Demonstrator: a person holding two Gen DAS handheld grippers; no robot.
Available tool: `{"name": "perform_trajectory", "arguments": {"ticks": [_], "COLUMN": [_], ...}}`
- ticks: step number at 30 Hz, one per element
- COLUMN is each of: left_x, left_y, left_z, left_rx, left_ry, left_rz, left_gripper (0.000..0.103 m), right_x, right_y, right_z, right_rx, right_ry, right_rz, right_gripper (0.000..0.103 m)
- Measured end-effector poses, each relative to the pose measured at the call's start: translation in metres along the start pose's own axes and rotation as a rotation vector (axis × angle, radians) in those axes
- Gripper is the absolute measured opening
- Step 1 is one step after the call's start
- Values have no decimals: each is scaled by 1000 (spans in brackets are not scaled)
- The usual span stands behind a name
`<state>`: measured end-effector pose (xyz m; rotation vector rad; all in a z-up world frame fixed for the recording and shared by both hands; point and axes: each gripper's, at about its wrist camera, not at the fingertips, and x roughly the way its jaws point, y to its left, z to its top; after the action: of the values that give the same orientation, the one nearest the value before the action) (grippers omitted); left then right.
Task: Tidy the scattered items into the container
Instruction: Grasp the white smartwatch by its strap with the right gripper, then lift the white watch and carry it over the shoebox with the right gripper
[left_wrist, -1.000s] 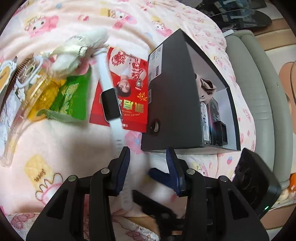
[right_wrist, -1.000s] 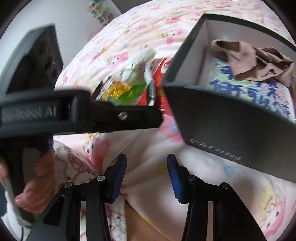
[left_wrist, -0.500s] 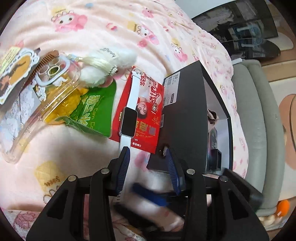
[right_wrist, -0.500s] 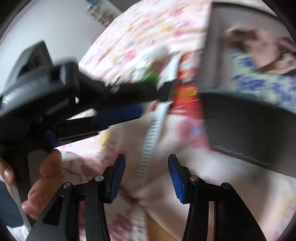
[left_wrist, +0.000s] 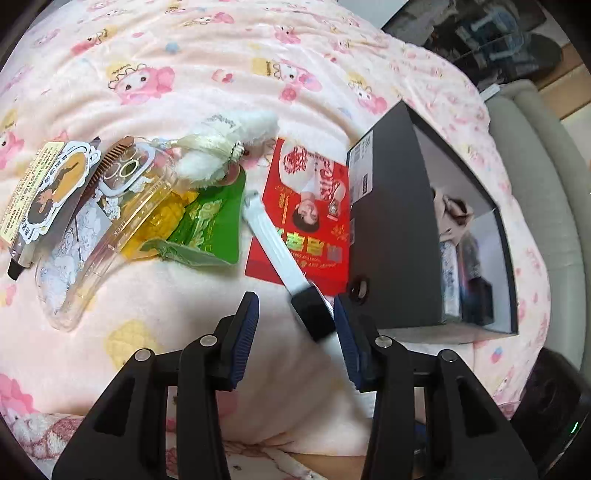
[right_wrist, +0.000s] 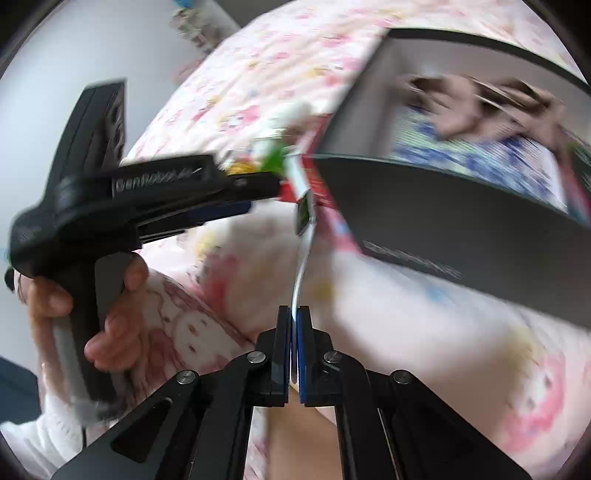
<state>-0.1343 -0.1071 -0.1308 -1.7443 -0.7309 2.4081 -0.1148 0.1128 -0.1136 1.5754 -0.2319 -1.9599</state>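
A white-strapped smartwatch (left_wrist: 282, 254) with a black face lies slantwise over a red packet (left_wrist: 310, 214), its face lifted near my open, empty left gripper (left_wrist: 295, 332). My right gripper (right_wrist: 294, 325) is shut on the near end of the watch strap (right_wrist: 301, 266), which runs up to the watch face (right_wrist: 303, 218). The black box (left_wrist: 399, 236) stands open to the right with a beige cloth and packets inside; it also shows in the right wrist view (right_wrist: 461, 221). The left gripper's body (right_wrist: 147, 192) shows in the right view.
On the pink cartoon blanket (left_wrist: 221, 74) lie a green snack packet (left_wrist: 210, 225), a clear phone case (left_wrist: 110, 229), a white fluffy charm (left_wrist: 225, 147), a brown comb (left_wrist: 107, 166) and a sticker card (left_wrist: 44, 192). A grey sofa edge (left_wrist: 546, 184) lies beyond the box.
My right gripper has closed on the watch strap and pulled the watch nearer and up at that end. The left gripper has stayed open and drawn back a little.
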Motion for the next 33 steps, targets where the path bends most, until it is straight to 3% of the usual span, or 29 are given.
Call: {"name": "perform_trajectory", "arguments": {"ticks": [3,8,12,16,18,22,24,26,29,31,33], "left_x": [3,7,15,18,21,45,51,53,50,50,52], "left_y": [3,4,16,17,19,40,45,42,28,23,24], "left_z": [1,0,-1,-2,0,2,4,5,4,2,-3], "left_rx": [-12,-25,-133,-152,-177,-399,-445,-434,-345,-322,-338], "left_ry": [23,50,125,122,115,170,164,159,151,177,203], "left_rz": [-11,-30,-145,-72,-82,-177,-161,-129,-79,-149,-169], "left_gripper": [42,43,49,50,49,49,46,43,24,20,20], "right_x": [-13,-45,-46,-33,-33,-27,-15,-7,-6,-5,-1], "right_y": [-30,-56,-65,-69,-66,-44,-41,-58,-78,-84,-89], "right_z": [1,-1,-13,-26,-31,-42,-42,-37,-32,-32,-32], "right_rx": [118,256,332,412,430,353,370,456,559,601,644], "right_ry": [21,-74,-102,-105,-115,-143,-160,-165,-247,-296,-310], "right_rz": [18,-76,-23,46,48,41,52,4,41,49,55], "right_gripper": [2,7,22,30,31,33,33,33,33,33,33]}}
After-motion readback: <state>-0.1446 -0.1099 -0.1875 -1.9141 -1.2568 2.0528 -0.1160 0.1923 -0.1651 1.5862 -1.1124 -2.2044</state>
